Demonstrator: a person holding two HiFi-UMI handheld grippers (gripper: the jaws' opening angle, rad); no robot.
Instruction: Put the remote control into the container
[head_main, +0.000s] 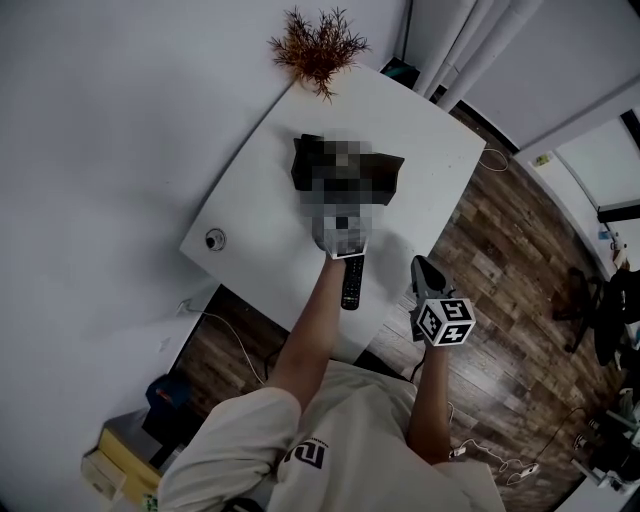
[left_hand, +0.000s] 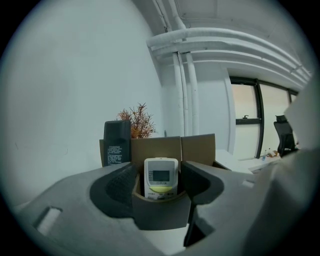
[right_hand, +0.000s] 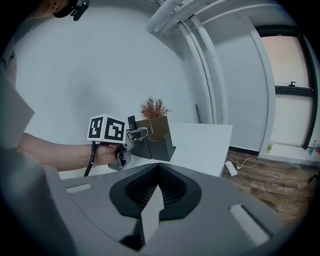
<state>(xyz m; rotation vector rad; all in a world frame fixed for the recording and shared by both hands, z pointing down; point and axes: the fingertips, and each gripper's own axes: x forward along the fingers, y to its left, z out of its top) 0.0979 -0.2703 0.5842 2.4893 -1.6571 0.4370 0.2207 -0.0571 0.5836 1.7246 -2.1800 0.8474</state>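
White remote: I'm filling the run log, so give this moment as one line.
white remote: upright in cardboard container | left gripper: open, fingers either side | right gripper: shut, empty

Remotes, three: white remote (left_hand: 161, 177), black remote (left_hand: 117, 142), second black remote (head_main: 352, 282). One box (left_hand: 200, 145), one table (head_main: 420, 150), one plant (head_main: 318, 45), one small round object (head_main: 215, 239), one power strip (right_hand: 231, 169), one person (head_main: 340, 440). Grippers, two: left gripper (right_hand: 134, 133) and right gripper (right_hand: 159, 170).
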